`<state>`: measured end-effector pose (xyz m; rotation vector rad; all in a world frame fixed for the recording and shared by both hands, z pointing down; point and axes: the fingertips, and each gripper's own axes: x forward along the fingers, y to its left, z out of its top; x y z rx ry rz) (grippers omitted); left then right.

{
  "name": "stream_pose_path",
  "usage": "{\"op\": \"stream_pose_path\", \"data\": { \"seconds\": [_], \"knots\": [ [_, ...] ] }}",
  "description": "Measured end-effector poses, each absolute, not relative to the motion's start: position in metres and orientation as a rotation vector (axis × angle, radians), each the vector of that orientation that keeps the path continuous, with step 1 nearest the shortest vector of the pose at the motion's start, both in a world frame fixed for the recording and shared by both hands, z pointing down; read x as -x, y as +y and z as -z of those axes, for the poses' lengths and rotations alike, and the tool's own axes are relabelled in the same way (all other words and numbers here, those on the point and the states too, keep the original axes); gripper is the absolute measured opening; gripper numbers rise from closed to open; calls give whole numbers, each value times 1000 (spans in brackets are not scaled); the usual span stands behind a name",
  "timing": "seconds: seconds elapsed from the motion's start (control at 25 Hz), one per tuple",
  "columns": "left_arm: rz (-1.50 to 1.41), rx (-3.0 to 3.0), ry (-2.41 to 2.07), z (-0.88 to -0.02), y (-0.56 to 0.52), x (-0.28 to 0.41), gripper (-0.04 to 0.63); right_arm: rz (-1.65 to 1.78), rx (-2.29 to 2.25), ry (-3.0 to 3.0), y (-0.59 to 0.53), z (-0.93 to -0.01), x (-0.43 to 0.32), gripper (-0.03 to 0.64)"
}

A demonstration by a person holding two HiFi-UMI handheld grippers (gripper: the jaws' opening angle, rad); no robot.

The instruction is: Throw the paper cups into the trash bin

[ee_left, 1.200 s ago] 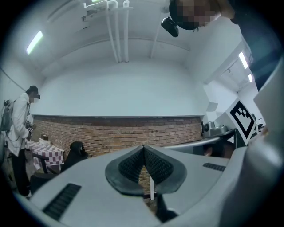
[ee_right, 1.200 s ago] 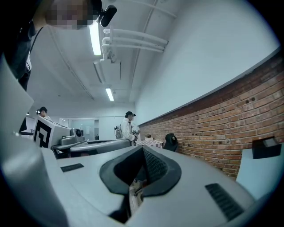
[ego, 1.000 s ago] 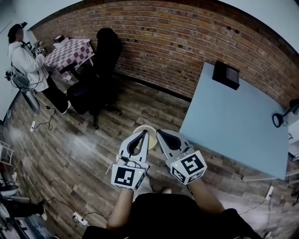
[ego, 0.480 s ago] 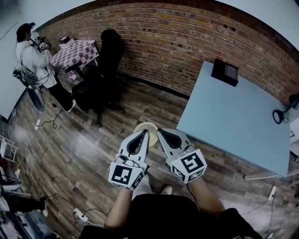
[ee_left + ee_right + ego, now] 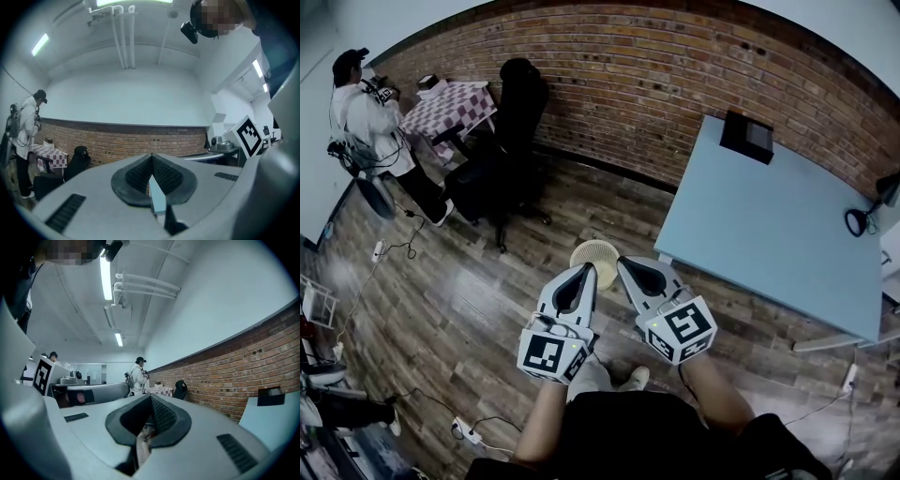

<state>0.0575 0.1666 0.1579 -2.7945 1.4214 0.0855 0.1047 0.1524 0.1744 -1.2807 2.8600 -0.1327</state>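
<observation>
My two grippers are held side by side in front of me over the wooden floor. The left gripper [image 5: 589, 273] is shut with nothing between its jaws, and so is the right gripper [image 5: 624, 266]. Just beyond their tips a round cream trash bin [image 5: 596, 251] stands on the floor, seen from above. No paper cup shows in any view. In the left gripper view the left gripper [image 5: 151, 157] points level at the brick wall. In the right gripper view the right gripper [image 5: 150, 399] has its jaws pressed together.
A light blue table [image 5: 769, 234] stands to the right with a black box [image 5: 747, 137] at its far corner. A black office chair [image 5: 511, 122] stands by the brick wall. At far left a person [image 5: 361, 112] stands by a checkered table [image 5: 450, 105]. Cables [image 5: 394, 248] lie on the floor.
Both grippers stay shut and side by side. The head view has shifted a little, so the bin and table sit slightly higher in the frame.
</observation>
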Motion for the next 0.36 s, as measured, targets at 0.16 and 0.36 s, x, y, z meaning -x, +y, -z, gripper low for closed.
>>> {"op": "stream_pose_path", "data": {
  "seconds": [0.16,0.36],
  "knots": [
    [-91,2799,1443,-164,172,-43,3,113,1284,2862,158,-173,-95,3],
    [-148,2816,1447,-161,177,-22,3,104,1283,2862,167,-173,-74,3]
  ]
}}
